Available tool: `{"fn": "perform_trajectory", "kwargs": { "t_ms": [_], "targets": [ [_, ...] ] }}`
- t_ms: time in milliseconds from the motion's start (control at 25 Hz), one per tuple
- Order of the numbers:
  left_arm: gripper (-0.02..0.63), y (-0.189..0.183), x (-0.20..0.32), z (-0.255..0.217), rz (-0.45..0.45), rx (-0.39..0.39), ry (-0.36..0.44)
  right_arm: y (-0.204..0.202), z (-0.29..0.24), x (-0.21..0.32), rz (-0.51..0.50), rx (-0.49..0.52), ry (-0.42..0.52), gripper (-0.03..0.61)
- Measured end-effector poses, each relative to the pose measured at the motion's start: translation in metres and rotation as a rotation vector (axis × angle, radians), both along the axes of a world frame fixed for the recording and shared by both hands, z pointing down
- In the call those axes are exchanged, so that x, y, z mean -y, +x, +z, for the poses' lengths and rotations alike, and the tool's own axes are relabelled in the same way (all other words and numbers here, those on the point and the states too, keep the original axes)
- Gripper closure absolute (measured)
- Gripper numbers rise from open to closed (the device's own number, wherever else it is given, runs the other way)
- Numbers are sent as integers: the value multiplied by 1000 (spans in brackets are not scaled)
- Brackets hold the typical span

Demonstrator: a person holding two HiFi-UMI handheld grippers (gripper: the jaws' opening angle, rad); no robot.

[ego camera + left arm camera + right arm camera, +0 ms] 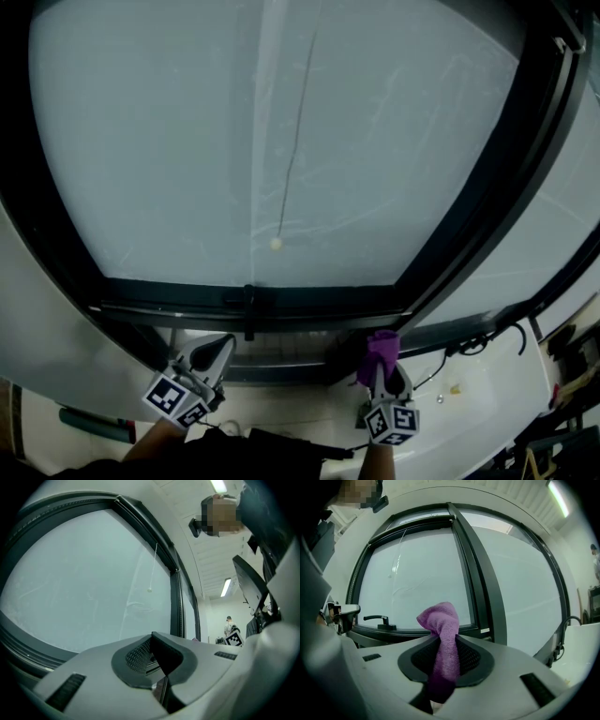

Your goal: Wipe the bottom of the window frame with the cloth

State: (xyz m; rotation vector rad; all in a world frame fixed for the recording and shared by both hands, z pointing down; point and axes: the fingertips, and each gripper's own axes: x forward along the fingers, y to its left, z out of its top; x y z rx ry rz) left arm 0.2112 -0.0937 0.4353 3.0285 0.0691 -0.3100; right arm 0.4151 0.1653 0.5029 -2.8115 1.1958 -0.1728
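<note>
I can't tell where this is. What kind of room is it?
Probably an indoor workroom or lab: a big dark-framed window, strip lights on the ceiling, and a cable on the white sill.

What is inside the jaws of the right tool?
A purple cloth is clamped in the right tool, and its top sticks out above. Its lower end is hidden inside the tool.

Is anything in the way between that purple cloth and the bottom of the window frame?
Nothing visible does. The cloth, clamped in the right hand-held gripper, is just below the bottom rail; the window handle sits further left, off its path.
</note>
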Motion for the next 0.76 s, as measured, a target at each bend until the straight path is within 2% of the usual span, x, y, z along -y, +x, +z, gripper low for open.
{"fn": "perform_trajectory", "kwargs": {
  "t_ms": [240,760],
  "targets": [
    [609,2,0,-1,15,27,-14,-1,-2,5,-2,13,6,494],
    [609,7,4,-5,17,17,-20,2,-1,3,17,27,19,494]
  ]
}}
